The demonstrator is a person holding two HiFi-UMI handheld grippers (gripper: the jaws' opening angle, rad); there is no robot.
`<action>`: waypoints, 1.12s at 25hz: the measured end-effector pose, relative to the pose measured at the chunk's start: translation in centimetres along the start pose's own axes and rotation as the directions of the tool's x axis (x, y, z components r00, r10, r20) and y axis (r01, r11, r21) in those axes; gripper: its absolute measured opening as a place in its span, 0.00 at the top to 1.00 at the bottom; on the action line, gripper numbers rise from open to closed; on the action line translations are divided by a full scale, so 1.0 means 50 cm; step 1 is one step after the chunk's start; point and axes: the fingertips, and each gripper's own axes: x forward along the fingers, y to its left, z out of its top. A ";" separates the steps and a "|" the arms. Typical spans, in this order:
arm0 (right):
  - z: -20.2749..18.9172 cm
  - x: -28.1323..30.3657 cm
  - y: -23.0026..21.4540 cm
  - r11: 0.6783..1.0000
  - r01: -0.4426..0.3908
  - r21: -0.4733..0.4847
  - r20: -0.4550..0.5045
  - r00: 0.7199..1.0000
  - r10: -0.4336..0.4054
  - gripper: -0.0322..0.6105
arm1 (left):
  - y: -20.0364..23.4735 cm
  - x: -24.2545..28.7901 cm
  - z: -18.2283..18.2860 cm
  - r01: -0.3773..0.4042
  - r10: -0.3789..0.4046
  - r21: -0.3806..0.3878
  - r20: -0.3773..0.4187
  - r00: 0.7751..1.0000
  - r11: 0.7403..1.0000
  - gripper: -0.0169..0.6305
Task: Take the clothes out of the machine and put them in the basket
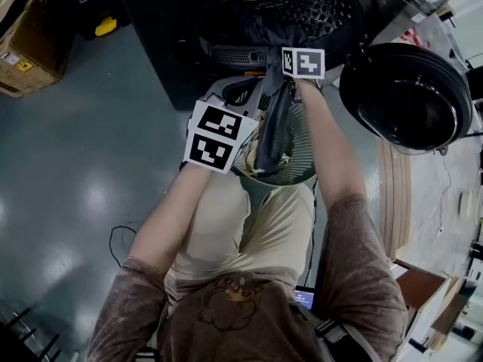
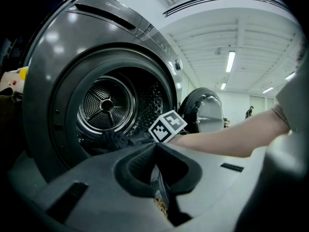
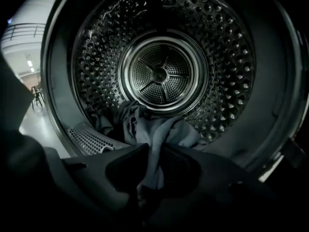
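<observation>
The washing machine's drum (image 1: 321, 10) stands open at the top of the head view, its round door (image 1: 407, 96) swung out to the right. My right gripper (image 3: 152, 151) is at the drum's mouth, shut on a fold of grey clothes (image 3: 154, 127) lying on the drum floor. My left gripper (image 2: 155, 151) is just outside, shut on a dark garment (image 2: 159, 182). In the head view that dark garment (image 1: 273, 123) hangs from the drum's mouth down into the basket (image 1: 300, 161) below. Whether both grippers hold the same piece I cannot tell.
A cardboard box (image 1: 26, 51) and a yellow object (image 1: 106, 26) sit on the grey floor to the left. A thin cable (image 1: 121, 240) loops on the floor by the person's left side. Wooden boards (image 1: 396, 194) lie to the right under the door.
</observation>
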 end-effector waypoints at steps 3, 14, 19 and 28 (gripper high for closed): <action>-0.002 -0.037 0.011 1.000 -0.031 0.005 0.030 0.999 0.031 0.88 | 0.005 0.002 -0.005 -0.010 0.010 -0.006 -0.007 1.000 1.000 0.96; -0.094 -0.230 0.065 0.993 -0.119 0.003 0.132 0.984 0.118 0.89 | -0.023 0.001 0.009 -0.011 0.010 0.015 0.015 1.000 1.000 0.96; -0.153 -0.330 0.090 0.988 -0.151 0.022 0.150 0.978 0.146 0.89 | -0.038 0.005 0.012 0.000 0.000 0.024 0.014 1.000 1.000 0.96; -0.250 -0.455 0.140 0.980 -0.194 0.045 0.141 0.972 0.186 0.89 | -0.060 0.005 0.015 -0.001 0.000 0.034 0.021 1.000 0.999 0.96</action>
